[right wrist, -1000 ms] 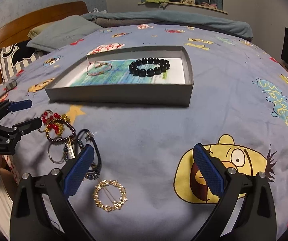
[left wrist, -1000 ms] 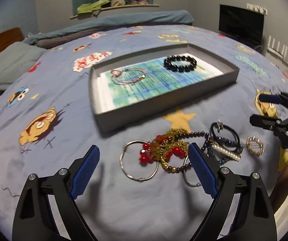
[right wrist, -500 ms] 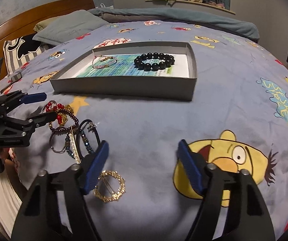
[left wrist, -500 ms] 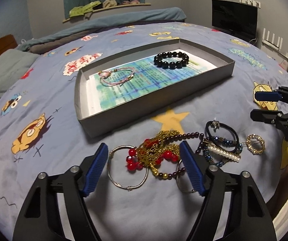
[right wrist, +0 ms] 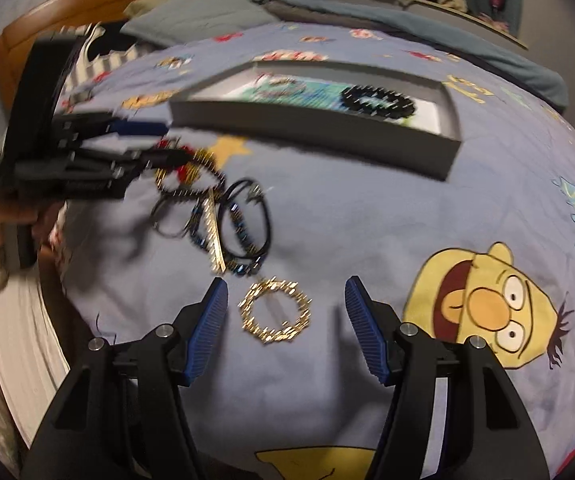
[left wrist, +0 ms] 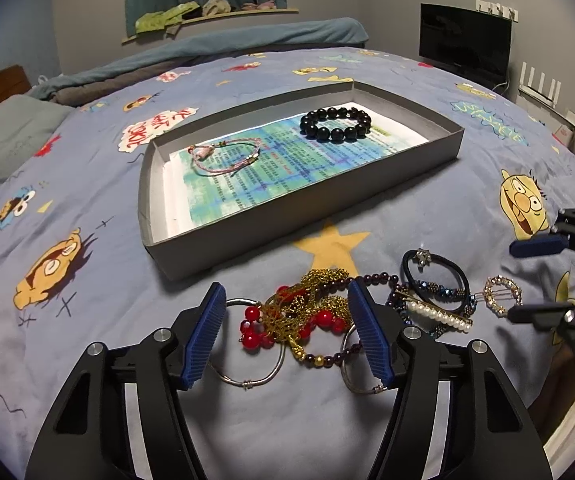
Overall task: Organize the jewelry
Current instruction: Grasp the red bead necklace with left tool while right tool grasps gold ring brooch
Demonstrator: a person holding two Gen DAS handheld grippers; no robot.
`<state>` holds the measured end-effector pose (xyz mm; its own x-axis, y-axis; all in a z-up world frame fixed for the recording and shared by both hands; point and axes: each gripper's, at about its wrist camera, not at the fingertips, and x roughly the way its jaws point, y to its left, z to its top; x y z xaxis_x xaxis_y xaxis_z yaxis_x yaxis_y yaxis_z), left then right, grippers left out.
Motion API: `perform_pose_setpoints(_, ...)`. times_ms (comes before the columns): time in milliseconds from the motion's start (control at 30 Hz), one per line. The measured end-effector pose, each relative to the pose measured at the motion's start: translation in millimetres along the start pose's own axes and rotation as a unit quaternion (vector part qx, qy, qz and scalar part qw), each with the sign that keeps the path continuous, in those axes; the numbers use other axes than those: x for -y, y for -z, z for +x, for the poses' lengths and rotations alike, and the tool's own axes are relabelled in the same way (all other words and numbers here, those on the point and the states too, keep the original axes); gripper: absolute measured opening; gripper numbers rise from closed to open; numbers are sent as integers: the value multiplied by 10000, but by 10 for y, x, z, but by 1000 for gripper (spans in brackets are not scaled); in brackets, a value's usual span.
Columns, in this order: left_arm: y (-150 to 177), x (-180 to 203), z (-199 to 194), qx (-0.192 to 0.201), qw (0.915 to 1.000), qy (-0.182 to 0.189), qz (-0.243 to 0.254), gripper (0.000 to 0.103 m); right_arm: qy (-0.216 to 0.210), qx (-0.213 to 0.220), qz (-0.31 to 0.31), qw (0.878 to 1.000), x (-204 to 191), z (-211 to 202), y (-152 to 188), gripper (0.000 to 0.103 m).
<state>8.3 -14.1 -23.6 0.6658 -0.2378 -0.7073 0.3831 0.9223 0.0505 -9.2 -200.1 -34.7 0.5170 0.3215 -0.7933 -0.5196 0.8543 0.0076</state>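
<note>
A pile of jewelry lies on the blue bedspread: a red bead and gold chain tangle (left wrist: pixel 299 316), silver bangles (left wrist: pixel 247 376), a pearl clip (left wrist: pixel 439 314), a black hair tie (left wrist: pixel 435 276) and a gold ring brooch (left wrist: pixel 502 295). My left gripper (left wrist: pixel 287 332) is open, its jaws on either side of the red and gold tangle. My right gripper (right wrist: pixel 285 320) is open around the gold brooch (right wrist: pixel 275 310), just above it. A grey tray (left wrist: pixel 247 216) behind holds a black bead bracelet (left wrist: pixel 335 124) and a pink cord bracelet (left wrist: pixel 227 156).
The bed edge runs close behind the pile on the near side (right wrist: pixel 31 320). A pillow (left wrist: pixel 3 140) lies at the left, a folded blanket (left wrist: pixel 207 48) at the far end, a black monitor (left wrist: pixel 463 42) at the far right.
Both grippers moved forward and down toward the pile. The left now straddles the red and gold tangle; the right swung left and now straddles the gold brooch. Both jaws narrowed a little.
</note>
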Motion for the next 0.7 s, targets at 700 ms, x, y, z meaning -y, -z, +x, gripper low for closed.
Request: perform_pose_setpoints(700, -19, -39, -53, 204, 9990, -317, 236, 44, -94, -292, 1, 9995, -39, 124, 48, 41)
